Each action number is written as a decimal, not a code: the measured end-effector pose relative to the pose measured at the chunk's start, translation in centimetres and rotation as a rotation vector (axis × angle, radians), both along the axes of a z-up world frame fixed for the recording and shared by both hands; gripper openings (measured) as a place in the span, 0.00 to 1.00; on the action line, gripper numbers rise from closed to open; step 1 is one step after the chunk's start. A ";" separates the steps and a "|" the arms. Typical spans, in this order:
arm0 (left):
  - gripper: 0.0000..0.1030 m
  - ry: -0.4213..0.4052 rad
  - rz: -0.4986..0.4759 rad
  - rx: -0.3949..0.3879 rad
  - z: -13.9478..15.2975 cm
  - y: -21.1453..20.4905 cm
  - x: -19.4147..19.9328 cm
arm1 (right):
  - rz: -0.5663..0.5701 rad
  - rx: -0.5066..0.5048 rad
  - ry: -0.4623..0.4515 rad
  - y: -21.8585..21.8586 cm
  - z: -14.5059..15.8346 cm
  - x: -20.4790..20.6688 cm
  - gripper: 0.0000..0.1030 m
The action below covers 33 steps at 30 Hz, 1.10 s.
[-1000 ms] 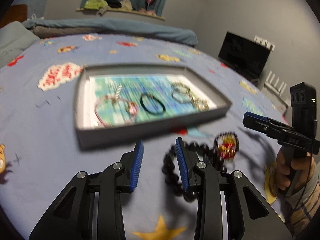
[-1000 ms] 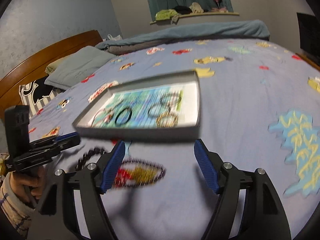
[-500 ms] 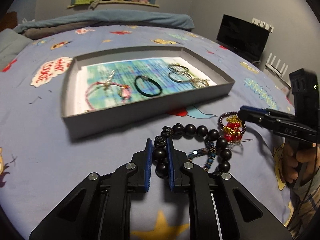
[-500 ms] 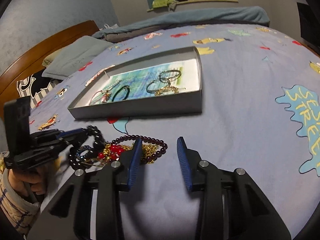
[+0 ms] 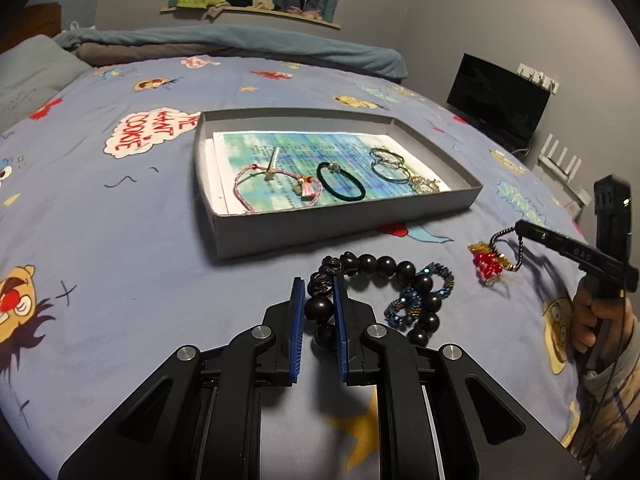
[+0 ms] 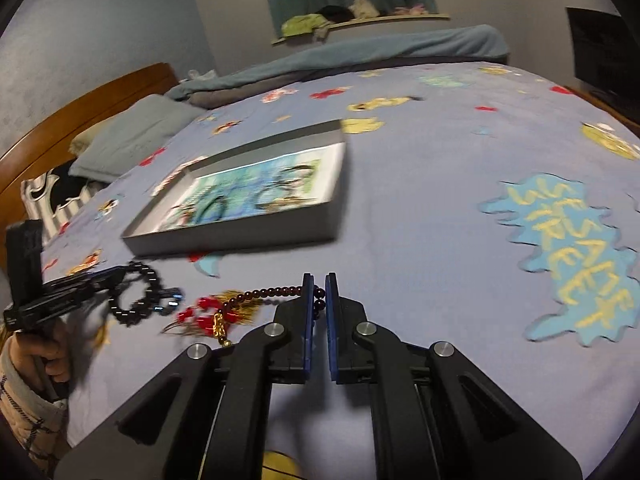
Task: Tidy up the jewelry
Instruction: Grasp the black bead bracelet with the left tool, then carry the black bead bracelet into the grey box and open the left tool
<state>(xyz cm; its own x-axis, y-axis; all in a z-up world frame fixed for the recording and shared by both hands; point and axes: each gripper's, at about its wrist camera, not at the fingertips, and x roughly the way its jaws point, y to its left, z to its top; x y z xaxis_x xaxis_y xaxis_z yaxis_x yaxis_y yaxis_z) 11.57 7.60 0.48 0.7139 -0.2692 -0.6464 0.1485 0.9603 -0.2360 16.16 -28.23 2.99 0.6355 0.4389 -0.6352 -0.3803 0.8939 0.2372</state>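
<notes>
A grey tray point(image 5: 344, 226) lies on the bed and holds a pink cord bracelet point(image 5: 276, 188), a dark hair tie point(image 5: 341, 187) and metal bangles point(image 5: 390, 165). My left gripper point(image 5: 319, 284) is shut on a black bead bracelet point(image 5: 394, 272) lying in front of the tray; a blue beaded piece point(image 5: 416, 300) lies against it. My right gripper point(image 6: 319, 280) is shut on a dark red bead bracelet point(image 6: 276, 292) with red and gold charms point(image 6: 212, 318), lifted off the sheet. The bracelet point(image 5: 490, 262) also shows in the left wrist view, hanging from the right gripper's tip point(image 5: 520, 227).
The bed has a blue cartoon-print sheet point(image 5: 100, 248). A pillow point(image 6: 132, 140) and wooden headboard point(image 6: 80, 108) are at the left, a rolled blanket point(image 5: 240, 46) at the far edge. A black monitor point(image 5: 502, 106) stands beside the bed at the right.
Both grippers closed: the left on the black bead bracelet, the right on the dark red bracelet. The right gripper then lifted its bracelet off the sheet and away from the black beads.
</notes>
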 end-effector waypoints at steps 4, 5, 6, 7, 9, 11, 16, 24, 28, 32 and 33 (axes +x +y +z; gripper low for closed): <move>0.14 0.022 -0.014 -0.002 -0.3 0.0 0.0 | -0.026 -0.020 0.018 -0.9 -0.6 0.4 0.06; 0.15 0.040 -0.022 0.010 -0.7 -0.2 0.2 | -0.023 -0.026 0.020 -0.8 -0.6 0.4 0.11; 0.18 0.056 -0.029 0.016 -1.0 -0.4 0.4 | -0.018 -0.037 0.015 -0.6 -0.6 0.3 0.17; 0.20 0.063 -0.028 0.028 -1.3 -0.6 0.5 | -0.010 -0.046 0.009 -0.4 -0.6 0.2 0.30; 0.22 0.069 -0.029 0.048 -1.6 -0.9 0.6 | 0.000 -0.073 0.000 0.0 -0.6 -0.1 0.42; 0.27 0.069 -0.023 0.062 -1.7 -1.0 0.7 | -0.001 -0.087 0.006 0.2 -0.9 -0.1 0.42; 0.36 0.087 -0.016 0.071 -2.2 -1.0 1.3 | 0.002 -0.114 0.033 0.7 -1.9 0.1 0.39; 0.14 0.077 -0.044 0.078 -2.4 -2.0 1.6 | 0.036 -0.087 0.021 0.9 -1.6 -0.2 0.06; 0.14 0.013 -0.047 0.027 -0.8 -1.9 0.6 | 0.053 -0.052 -0.025 1.1 0.0 -0.8 0.06; 0.14 -0.034 -0.068 0.003 1.4 -2.2 0.0 | 0.080 -0.047 -0.077 2.2 2.2 -1.4 0.06; 0.14 -0.047 -0.074 -0.002 2.0 -2.3 -0.2 | 0.086 -0.047 -0.087 2.5 2.6 -1.5 0.06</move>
<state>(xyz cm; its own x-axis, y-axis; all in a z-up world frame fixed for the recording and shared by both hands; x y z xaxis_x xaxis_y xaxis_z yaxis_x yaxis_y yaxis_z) 11.39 5.30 2.51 0.7212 -0.3241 -0.6122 0.2302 0.9457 -0.2295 14.66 -25.75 5.64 0.6508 0.4649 -0.6003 -0.4731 0.8667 0.1582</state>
